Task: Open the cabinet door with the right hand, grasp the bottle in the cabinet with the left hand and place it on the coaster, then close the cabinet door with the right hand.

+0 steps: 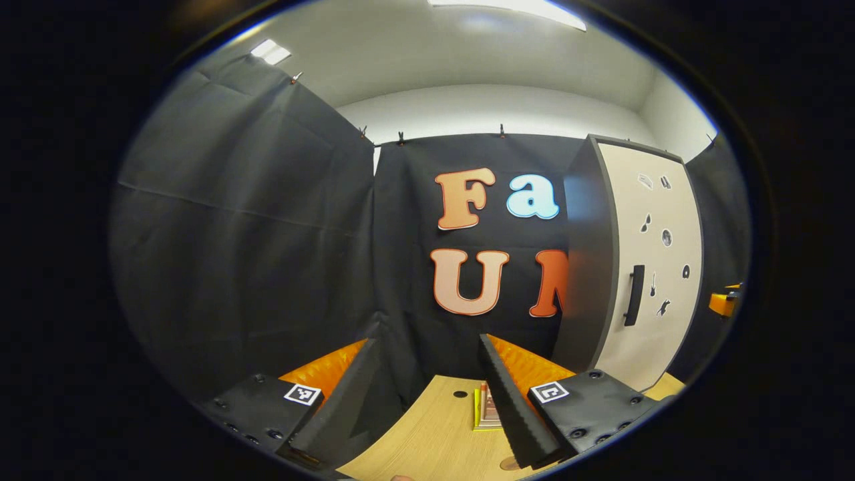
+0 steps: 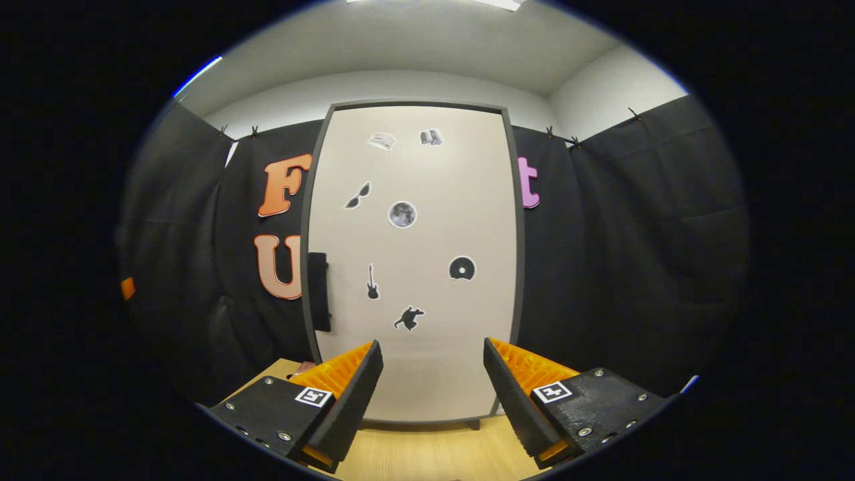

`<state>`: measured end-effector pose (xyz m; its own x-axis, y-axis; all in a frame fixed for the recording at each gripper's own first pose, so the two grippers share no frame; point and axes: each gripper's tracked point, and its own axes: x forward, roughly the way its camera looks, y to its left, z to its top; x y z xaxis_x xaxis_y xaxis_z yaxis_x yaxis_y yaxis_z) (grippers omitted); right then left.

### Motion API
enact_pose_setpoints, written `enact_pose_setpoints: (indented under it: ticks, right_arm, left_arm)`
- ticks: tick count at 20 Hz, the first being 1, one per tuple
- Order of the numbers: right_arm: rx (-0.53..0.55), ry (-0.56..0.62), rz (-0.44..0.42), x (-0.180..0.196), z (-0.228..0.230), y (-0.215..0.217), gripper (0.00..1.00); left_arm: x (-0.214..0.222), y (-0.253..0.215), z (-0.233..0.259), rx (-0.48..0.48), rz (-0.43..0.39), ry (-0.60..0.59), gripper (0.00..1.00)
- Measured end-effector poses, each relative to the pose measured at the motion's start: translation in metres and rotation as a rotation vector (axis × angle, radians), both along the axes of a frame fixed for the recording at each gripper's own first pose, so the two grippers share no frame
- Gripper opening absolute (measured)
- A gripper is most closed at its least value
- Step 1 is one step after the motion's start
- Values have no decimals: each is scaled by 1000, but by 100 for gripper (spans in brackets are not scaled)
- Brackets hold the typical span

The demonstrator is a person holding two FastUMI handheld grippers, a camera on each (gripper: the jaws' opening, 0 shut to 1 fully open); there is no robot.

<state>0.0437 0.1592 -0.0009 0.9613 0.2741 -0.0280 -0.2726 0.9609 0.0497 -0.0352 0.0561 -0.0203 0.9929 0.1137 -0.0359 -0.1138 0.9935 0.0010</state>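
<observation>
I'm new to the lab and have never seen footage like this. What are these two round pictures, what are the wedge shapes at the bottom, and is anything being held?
Each picture comes from a small fisheye camera riding on a hand-held two-finger gripper; a person carries one in each hand. The wedges at the bottom are that gripper's own two fingers.

In the left gripper view, the left gripper is open and holds nothing. Beyond it lies a wooden table with a small stack of books. The cabinet stands to the right, with its door closed and a dark handle.

In the right gripper view, the right gripper is also open and empty. It faces the cabinet door head-on; the door carries small stickers and the handle sits on its left edge. Nothing is held yet, and the door is still shut.
</observation>
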Motion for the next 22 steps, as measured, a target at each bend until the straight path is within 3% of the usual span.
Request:
enact_pose_setpoints:
  ticks: [8,14,15,17,18,22]
  right_arm:
    - [20,-22,116,27,20,97,94]
    - [-8,-40,146,57,28,153,94]
    - [-14,-41,140,64,27,159,99]
    - [-38,-29,127,81,20,168,87]
    - [-46,-18,123,88,14,174,94]
    - [-56,46,104,115,-8,186,84]
  left_arm:
    - [-22,41,-1,19,75,11,98]
    - [-38,70,-2,26,133,14,98]
    - [-41,75,-2,23,145,15,98]
    - [-47,85,-3,19,168,17,98]
    - [-50,90,-3,22,179,20,96]
    - [-59,108,-2,60,232,23,96]
